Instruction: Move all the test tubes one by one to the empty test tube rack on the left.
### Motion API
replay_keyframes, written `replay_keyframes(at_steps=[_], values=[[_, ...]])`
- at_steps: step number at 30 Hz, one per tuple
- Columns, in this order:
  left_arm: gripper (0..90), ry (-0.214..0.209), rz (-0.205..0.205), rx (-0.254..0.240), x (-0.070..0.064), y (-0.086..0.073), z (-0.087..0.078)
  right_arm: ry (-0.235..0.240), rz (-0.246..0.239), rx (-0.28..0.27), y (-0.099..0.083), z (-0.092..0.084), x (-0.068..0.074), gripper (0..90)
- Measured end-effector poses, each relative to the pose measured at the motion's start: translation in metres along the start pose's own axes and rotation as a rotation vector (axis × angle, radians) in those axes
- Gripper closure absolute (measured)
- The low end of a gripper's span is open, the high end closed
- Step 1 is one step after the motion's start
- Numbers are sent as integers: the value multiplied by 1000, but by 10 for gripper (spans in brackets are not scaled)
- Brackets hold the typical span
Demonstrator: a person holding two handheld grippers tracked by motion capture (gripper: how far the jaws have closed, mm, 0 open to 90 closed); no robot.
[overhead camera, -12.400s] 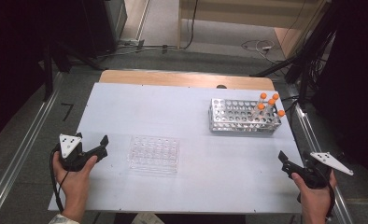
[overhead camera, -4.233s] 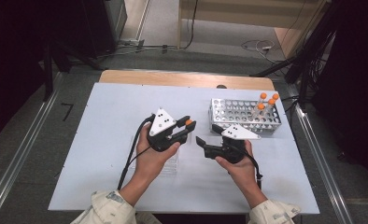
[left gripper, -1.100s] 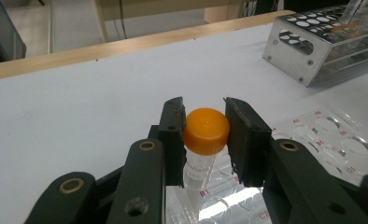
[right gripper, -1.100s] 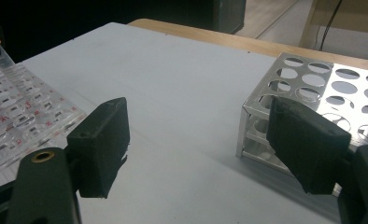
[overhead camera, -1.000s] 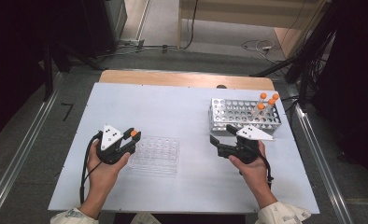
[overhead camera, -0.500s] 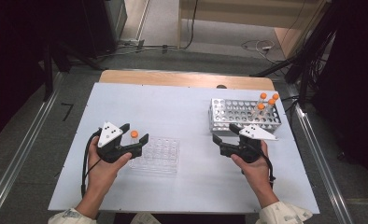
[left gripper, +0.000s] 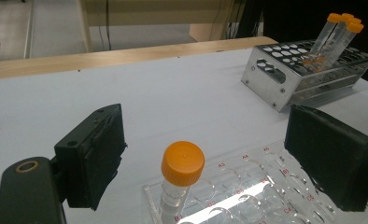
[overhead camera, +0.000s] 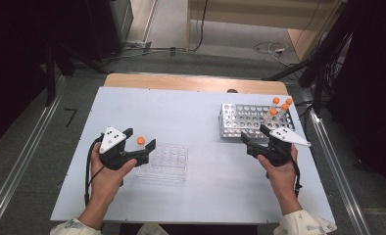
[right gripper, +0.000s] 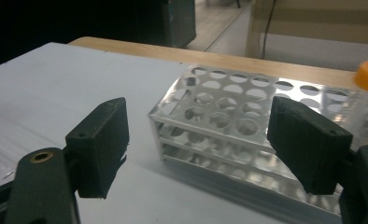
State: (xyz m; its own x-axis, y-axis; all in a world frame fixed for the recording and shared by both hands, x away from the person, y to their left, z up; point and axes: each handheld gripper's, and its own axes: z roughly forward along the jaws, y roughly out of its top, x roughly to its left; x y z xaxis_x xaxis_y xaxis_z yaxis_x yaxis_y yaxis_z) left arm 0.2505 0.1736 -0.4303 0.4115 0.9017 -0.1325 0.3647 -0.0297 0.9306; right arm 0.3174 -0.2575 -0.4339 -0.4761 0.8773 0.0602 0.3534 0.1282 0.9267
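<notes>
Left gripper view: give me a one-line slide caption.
Left gripper, jaws just opened, leaves an orange-capped tube standing in the clear rack.

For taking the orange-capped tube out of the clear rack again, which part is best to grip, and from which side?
Probably just below the orange cap of the tube, coming from above with one jaw on each side. It stands upright in a corner hole of the clear rack, with only its top part free.

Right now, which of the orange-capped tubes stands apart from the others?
The tube in the clear rack, between the left hand-held gripper's open jaws; the other tubes stand together in the metal rack.
</notes>
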Motion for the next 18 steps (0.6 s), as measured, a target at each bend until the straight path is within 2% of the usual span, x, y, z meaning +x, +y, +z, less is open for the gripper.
replay_keyframes(at_steps=[9,18], values=[[117,-8,4,-3,0,2,0,-92,34,-9,0,-1,-22,197],[117,-2,6,-10,0,3,-1,-184,78,-6,0,9,-38,222]])
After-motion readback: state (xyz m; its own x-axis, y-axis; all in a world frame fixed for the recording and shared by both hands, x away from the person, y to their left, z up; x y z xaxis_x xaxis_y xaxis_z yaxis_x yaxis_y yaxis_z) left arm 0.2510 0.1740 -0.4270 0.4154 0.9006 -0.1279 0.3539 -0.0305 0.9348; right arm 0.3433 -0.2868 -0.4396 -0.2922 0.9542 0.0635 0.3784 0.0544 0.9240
